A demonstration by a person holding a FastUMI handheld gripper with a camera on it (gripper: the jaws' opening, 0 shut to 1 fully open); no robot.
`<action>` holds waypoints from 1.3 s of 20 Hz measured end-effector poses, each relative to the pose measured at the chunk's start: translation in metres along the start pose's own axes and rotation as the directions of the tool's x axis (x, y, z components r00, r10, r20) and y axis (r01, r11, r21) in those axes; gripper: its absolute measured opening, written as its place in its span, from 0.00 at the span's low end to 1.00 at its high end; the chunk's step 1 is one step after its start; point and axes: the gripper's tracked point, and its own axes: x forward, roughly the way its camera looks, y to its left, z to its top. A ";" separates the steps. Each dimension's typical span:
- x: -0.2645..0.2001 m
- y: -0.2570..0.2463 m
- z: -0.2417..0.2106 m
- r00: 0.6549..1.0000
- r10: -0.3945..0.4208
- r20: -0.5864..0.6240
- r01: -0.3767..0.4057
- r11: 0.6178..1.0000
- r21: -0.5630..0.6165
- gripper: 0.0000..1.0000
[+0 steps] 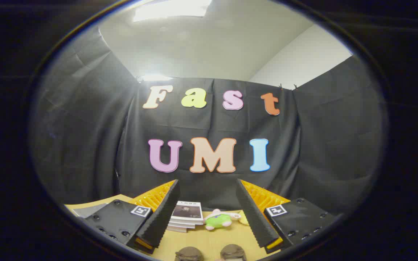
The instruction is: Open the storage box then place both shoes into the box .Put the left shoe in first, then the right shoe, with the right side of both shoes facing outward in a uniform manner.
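**Q:** Fingers first, please: what are they doing?

**R:** Both fingers of the gripper [209, 217] stand spread wide apart, released, with nothing pressed between them. They rise like two ridged walls, leaning away from each other, one toward 11 o'clock and one toward 1 o'clock.

**Q:** Where are the shoes?

**R:** Two rounded brownish shapes, which I take to be the shoes [210, 253], sit at 6 o'clock, low between the fingers and nearer than their tips. They lie side by side on the wooden table [209, 241], close together. Just their tops are in sight, so I cannot tell which is left or right, nor which way they face.

**Q:** And the storage box?

**R:** I cannot point to one.

**Q:** What lies farther out?

**R:** Beyond the shoes, toward 12 o'clock, a small stack of books [186, 216] rests just beside the left finger at about 11 o'clock. Next to it, between the fingertips, lies a green plush toy [219, 219] with a pale hat. Behind everything hangs the booth's dark cloth wall [85, 145].

**Q:** Why is the gripper held this way?

**R:** My guess is that it is held level and wide, above the table, as a ready pose. Nothing is grasped, and the task looks unstarted.
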 end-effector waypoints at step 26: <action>-0.004 -0.015 0.002 1.000 -0.019 0.010 0.019 0.999 0.037 0.99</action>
